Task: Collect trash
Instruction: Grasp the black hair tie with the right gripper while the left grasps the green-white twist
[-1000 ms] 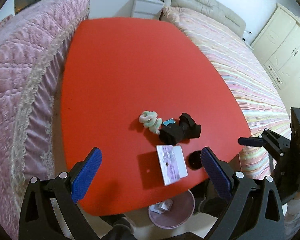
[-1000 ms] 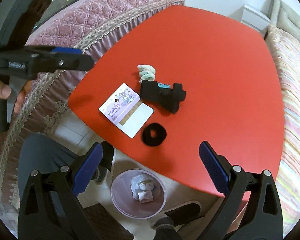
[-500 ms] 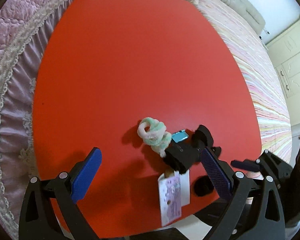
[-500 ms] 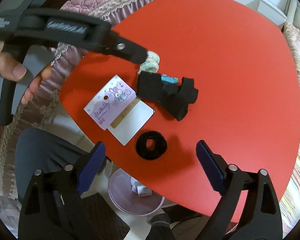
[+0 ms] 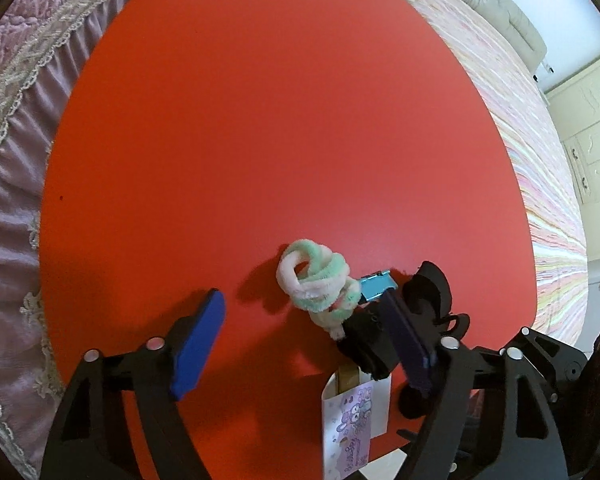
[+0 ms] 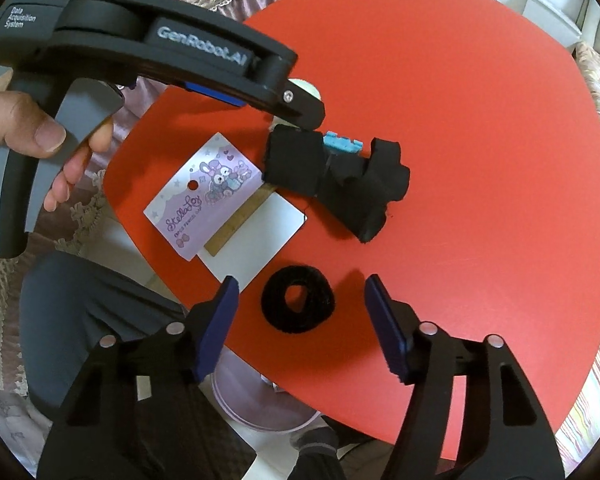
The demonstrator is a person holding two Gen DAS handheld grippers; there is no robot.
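Note:
On the red table [image 5: 280,120] lie a twisted green, white and pink fuzzy cord [image 5: 320,284], black foam pieces [image 6: 336,176] with a small teal clip [image 6: 342,143], a purple cartoon card packet [image 6: 204,196] and a black fuzzy ring [image 6: 298,300]. My left gripper [image 5: 308,336] is open, its fingers either side of the fuzzy cord, just short of it. My right gripper [image 6: 300,320] is open, with the black ring between its fingertips. The left gripper's body [image 6: 160,48] hides most of the cord in the right wrist view.
A pink bin [image 6: 260,404] with crumpled trash stands on the floor under the table's near edge. Beds with a pink quilt [image 5: 16,80] and a striped cover [image 5: 540,160] flank the table. A person's legs [image 6: 92,320] are beside the bin.
Both grippers have moved down and forward toward the table. The left has closed in on the fuzzy cord, the right on the black ring. Both jaw gaps have narrowed somewhat.

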